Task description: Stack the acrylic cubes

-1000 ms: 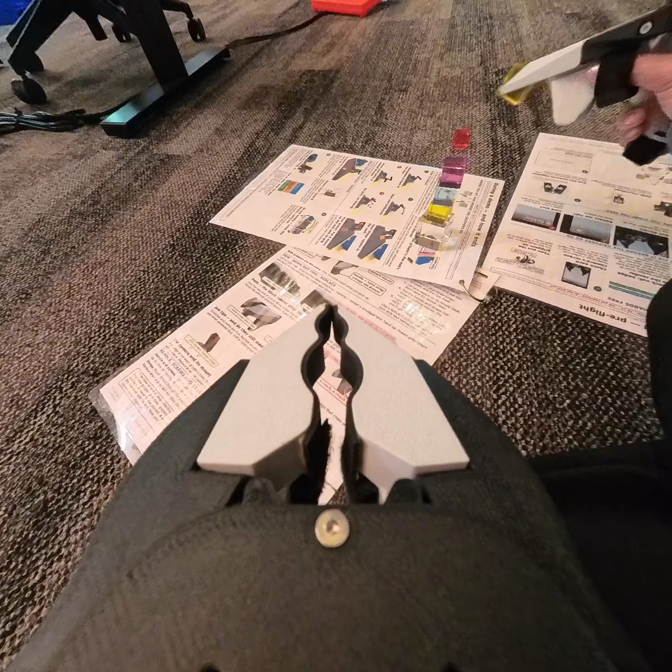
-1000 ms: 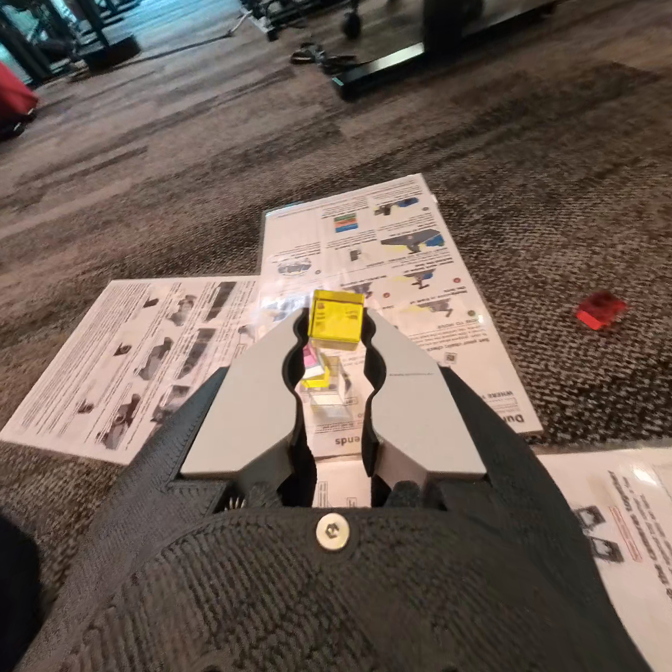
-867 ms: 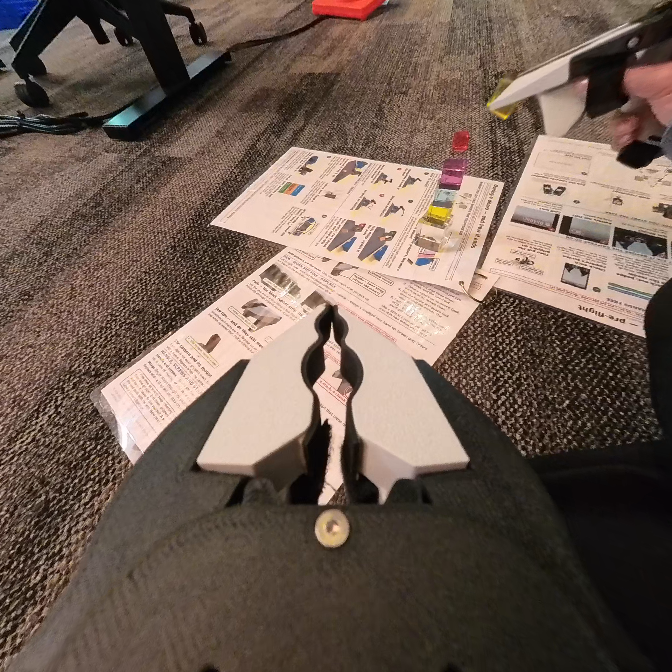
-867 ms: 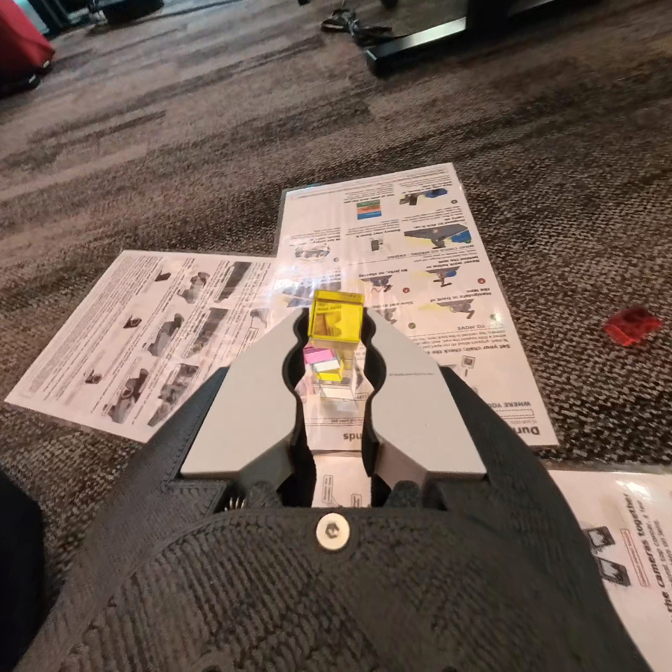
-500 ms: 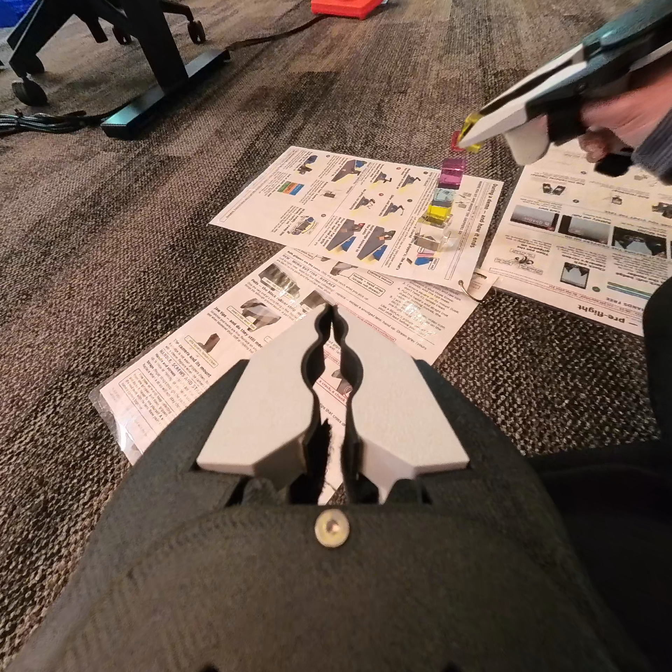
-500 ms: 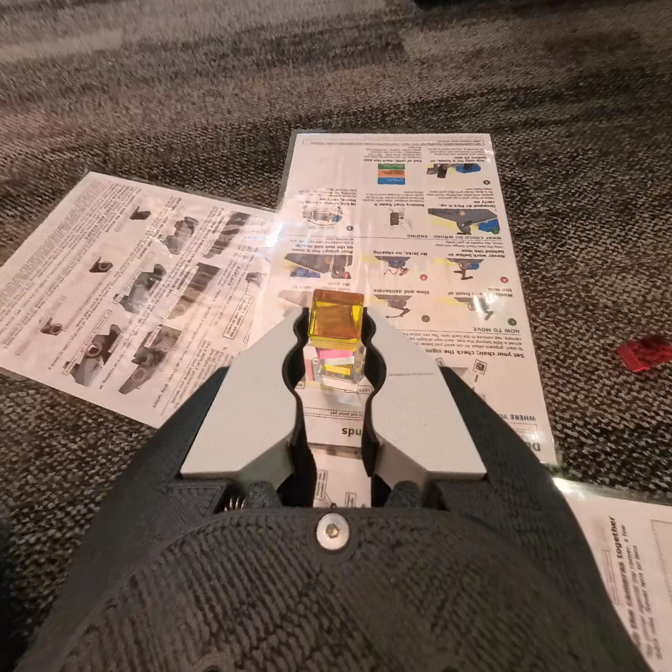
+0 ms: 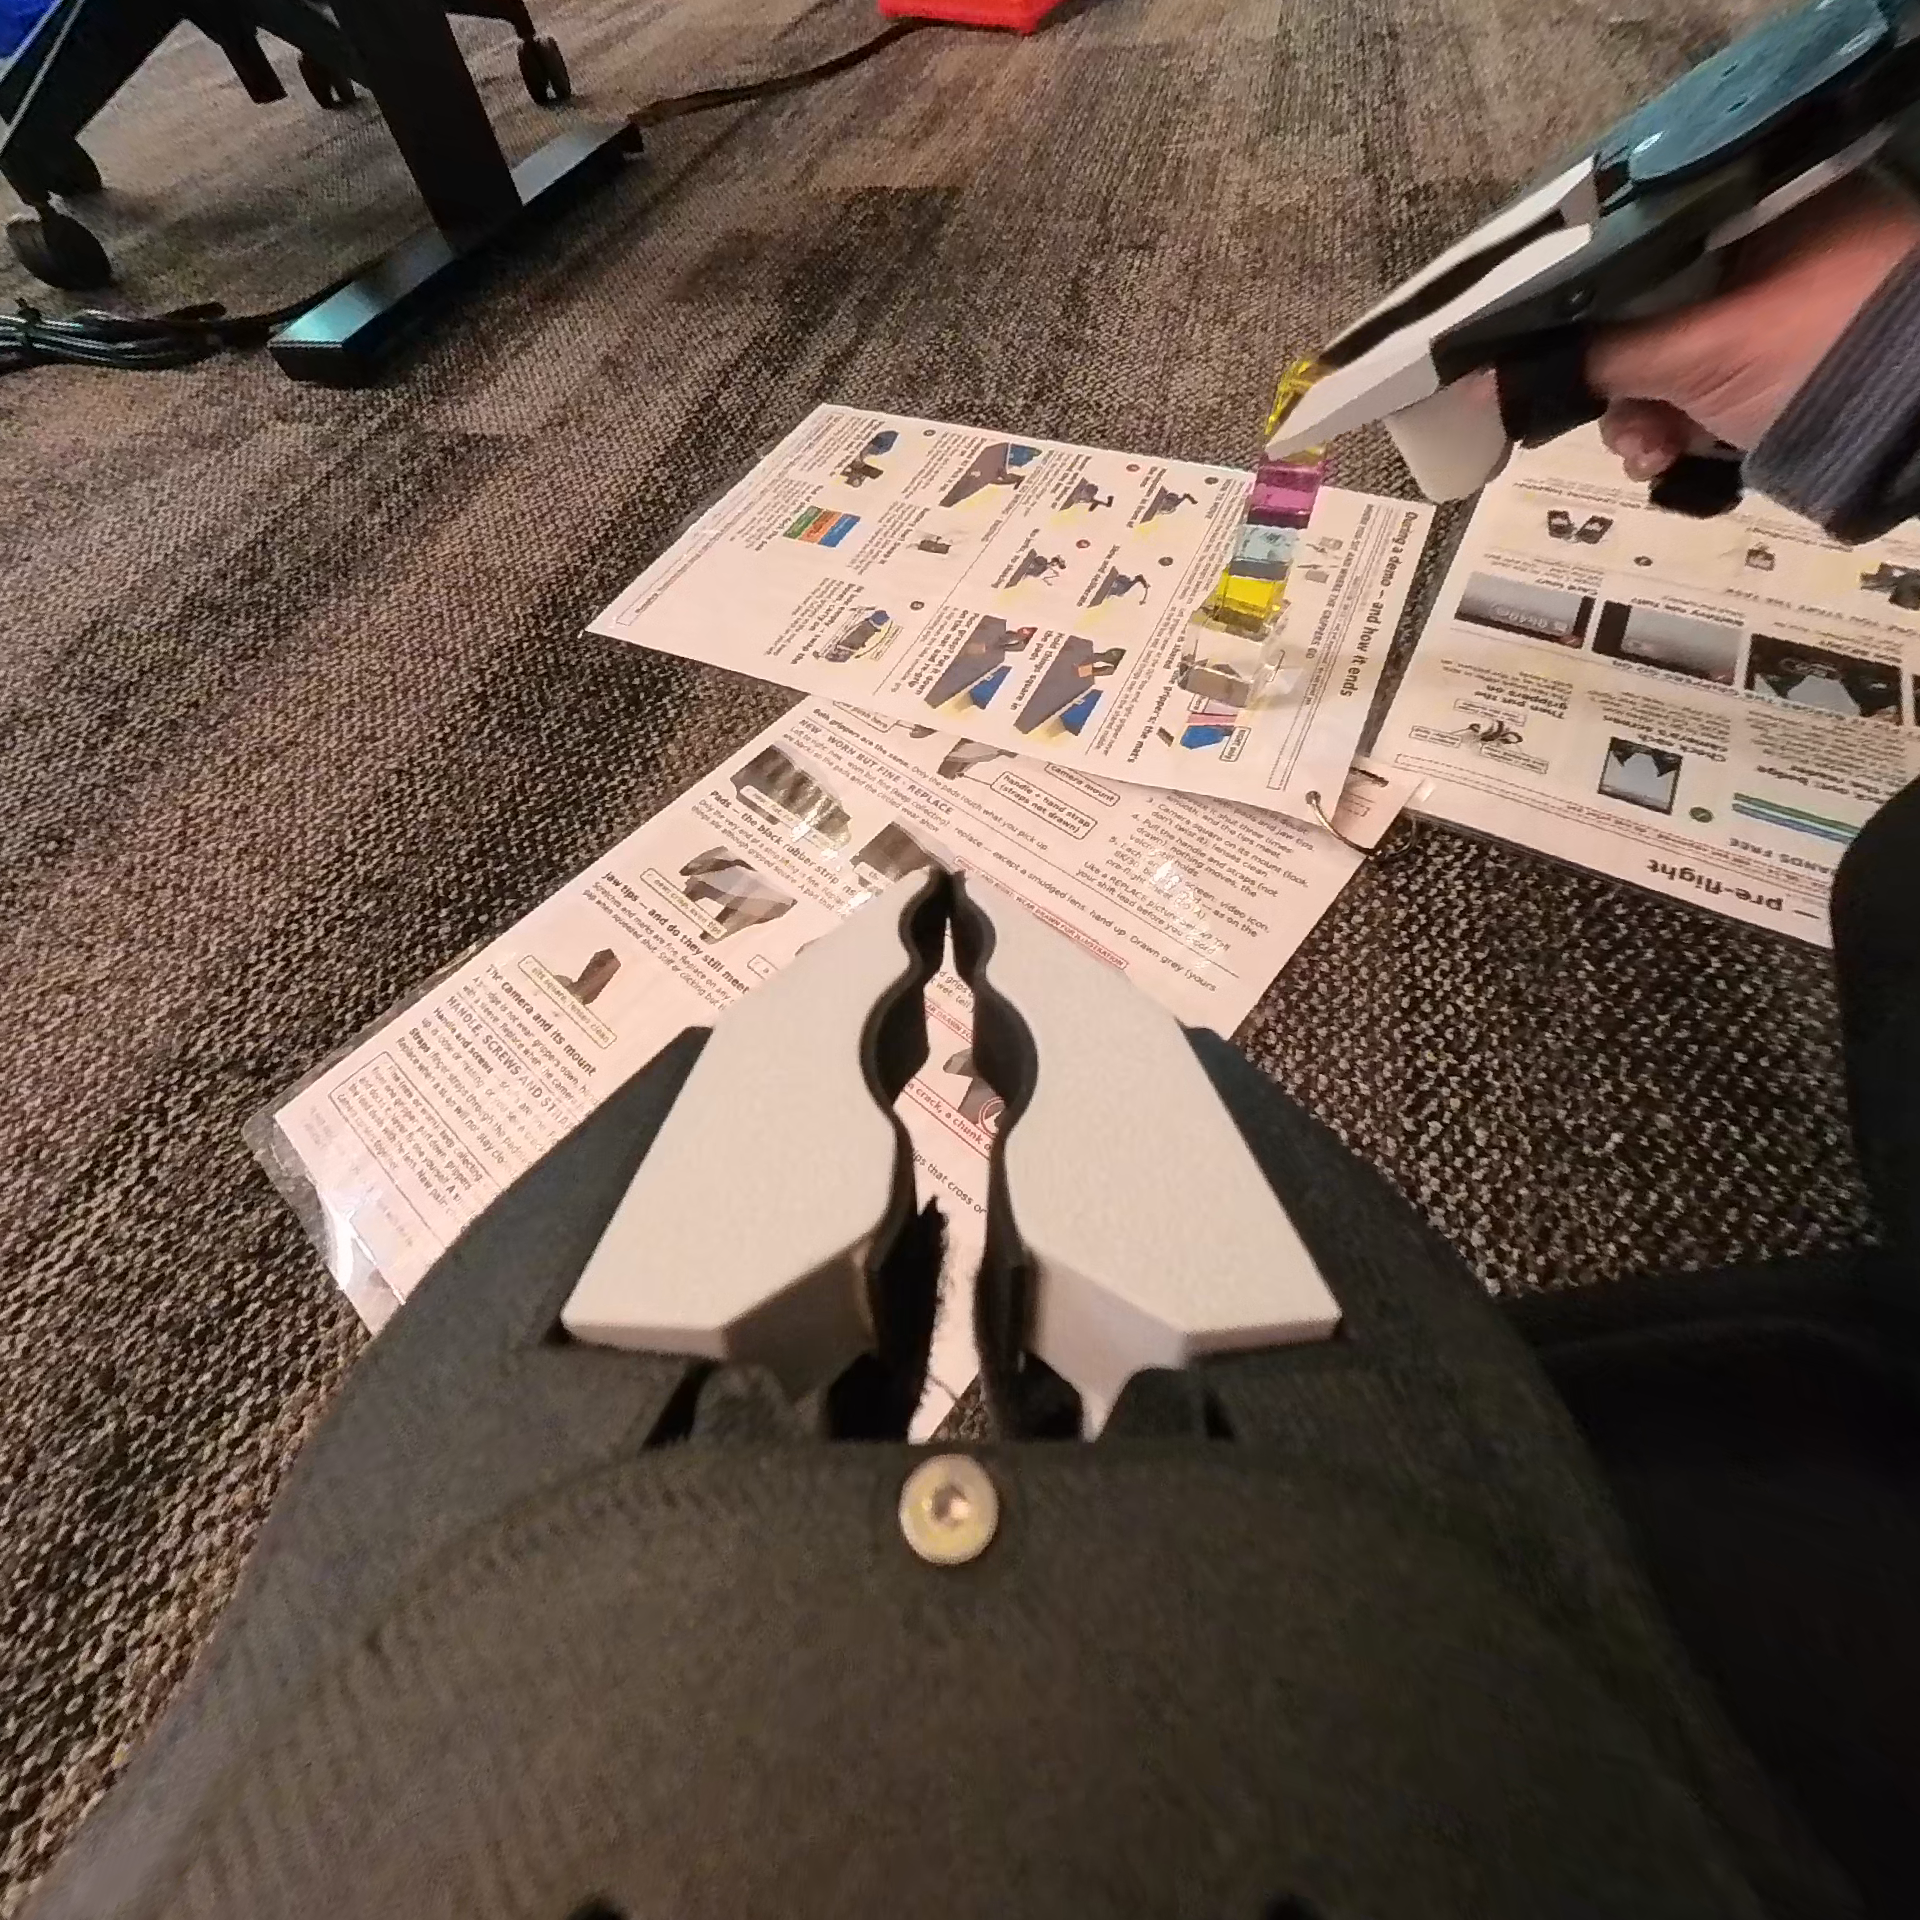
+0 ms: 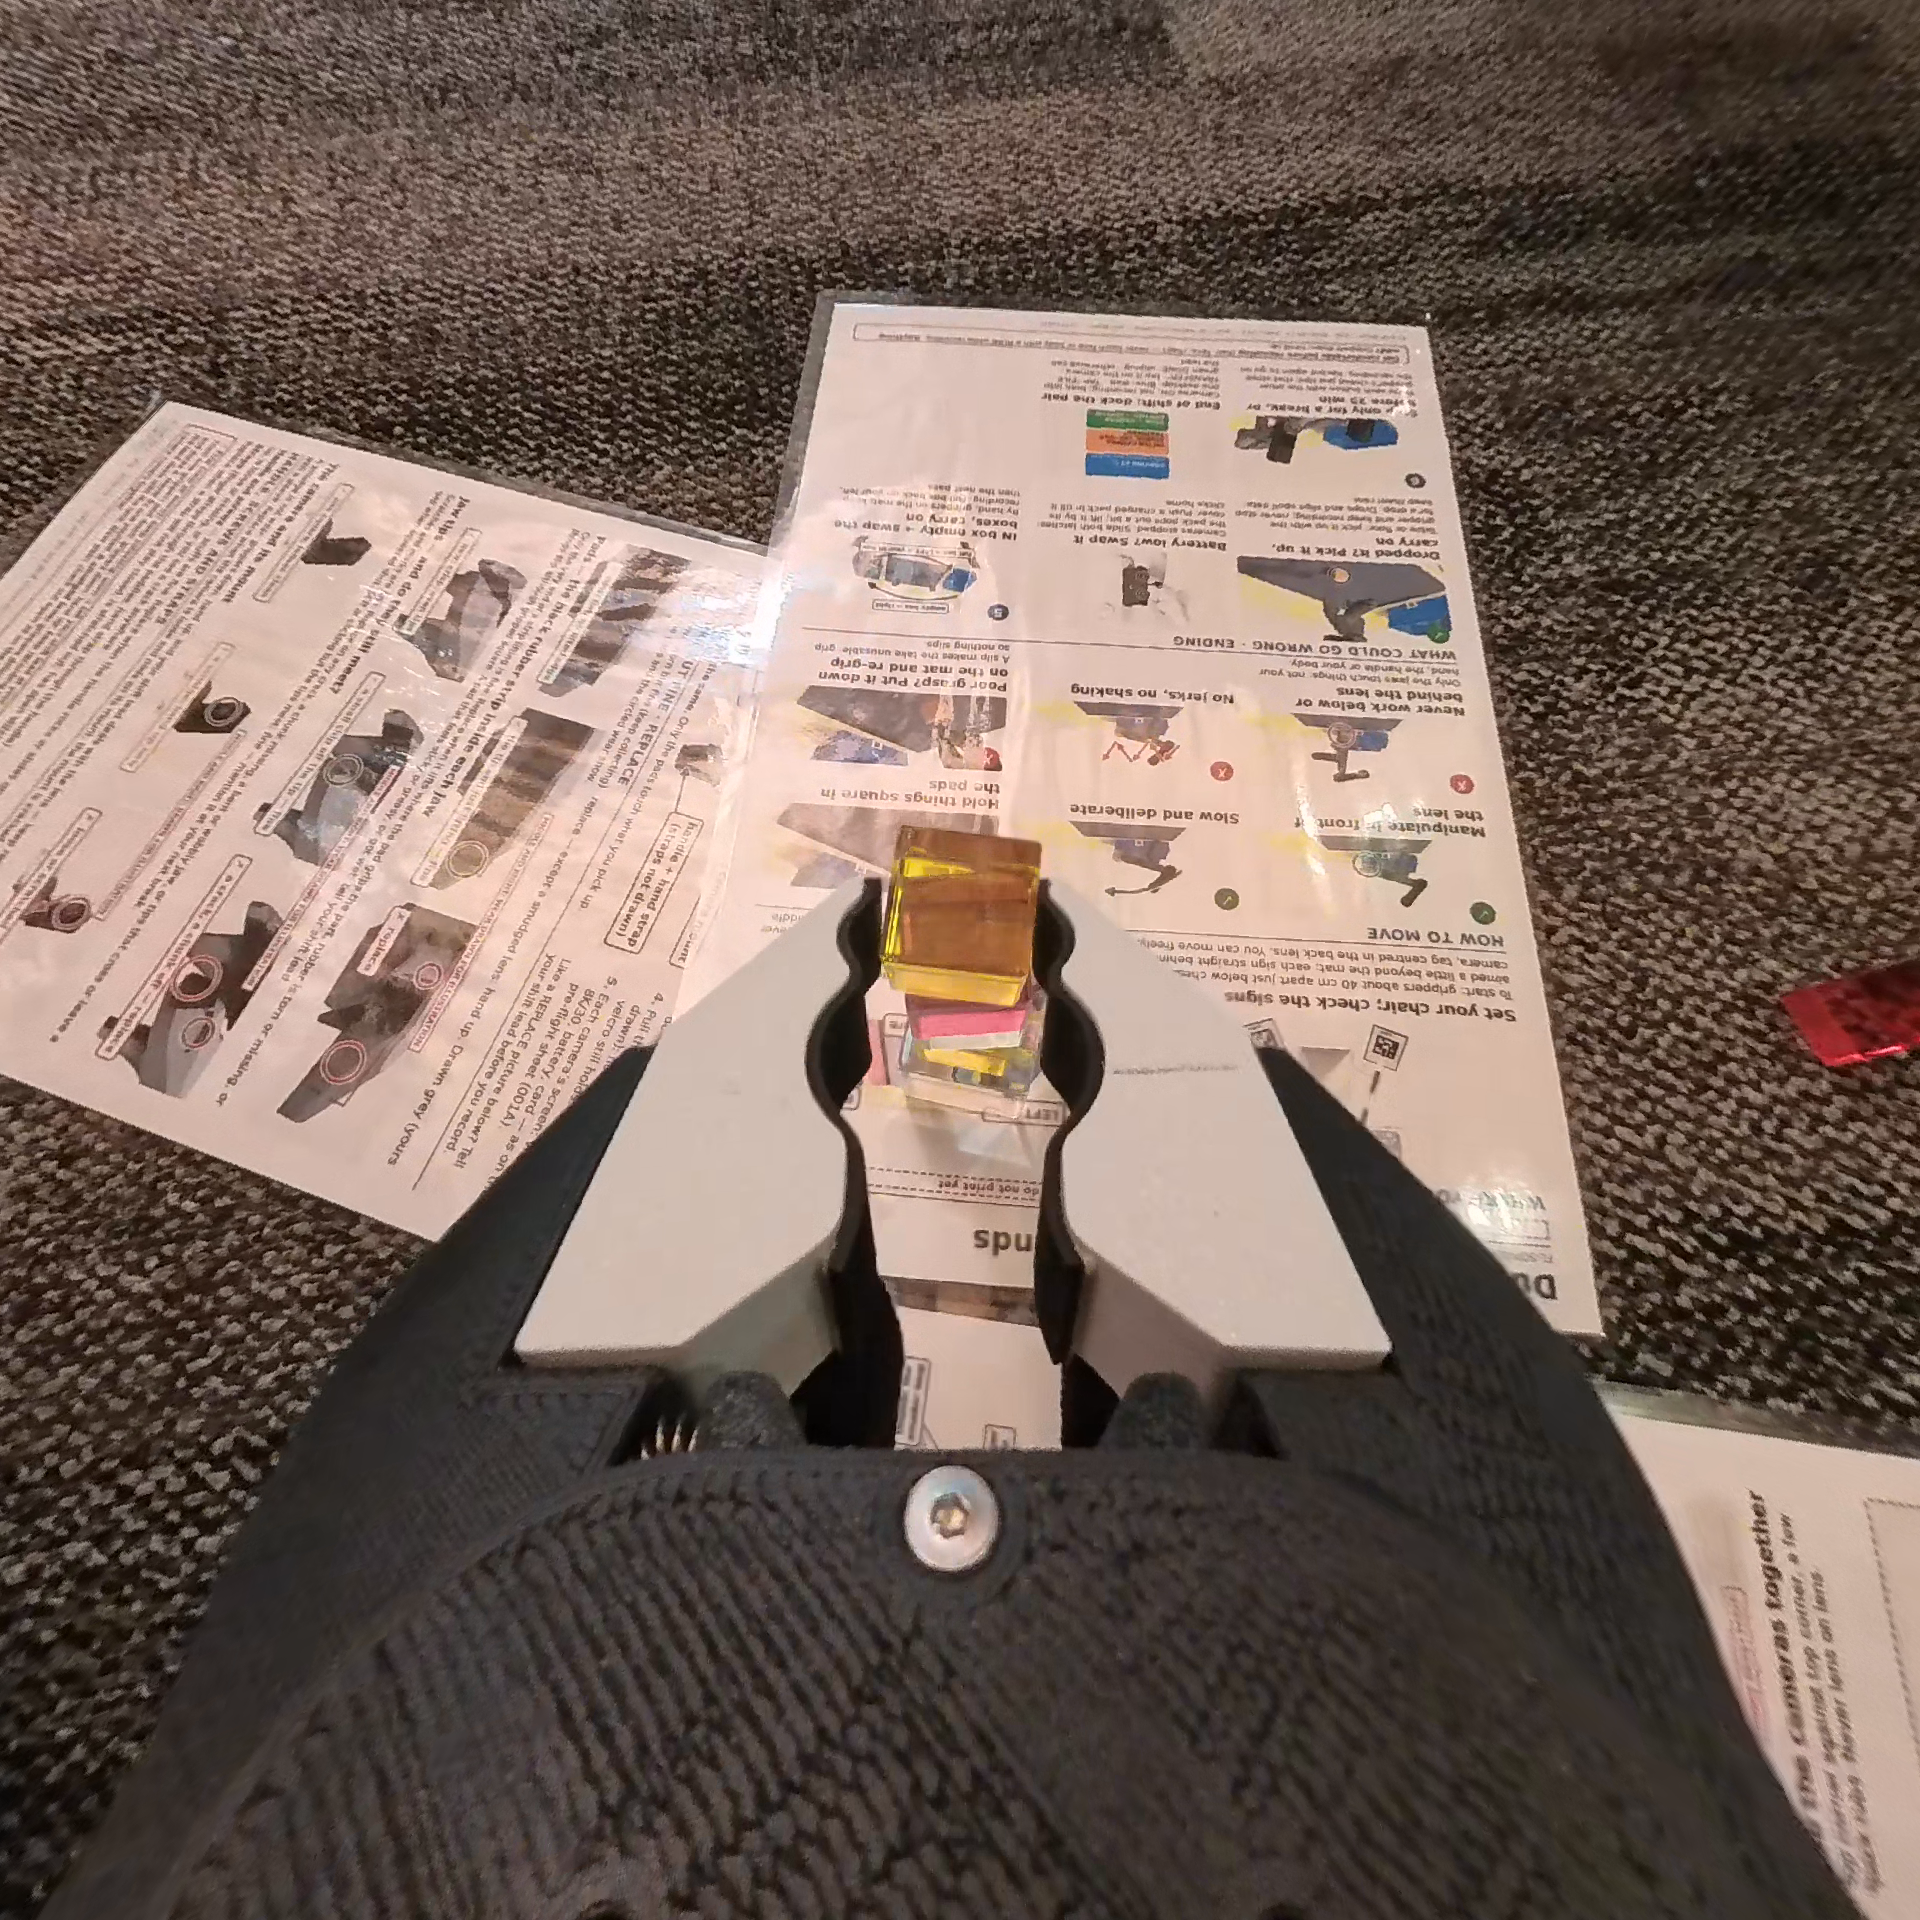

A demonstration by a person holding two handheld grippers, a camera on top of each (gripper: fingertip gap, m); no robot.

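Right tool has lowered its clear yellow cube onto stack.

Office or lab floor, I'm working low over grey-brown commercial carpet. Laminated instruction sheets lie spread on it, one more under my right gripper. Beyond the sheets, a black desk or stand foot with castor wheels and a black cable running along the carpet beside it. Past the foot, a red flat thing at the far edge, kind unclear.
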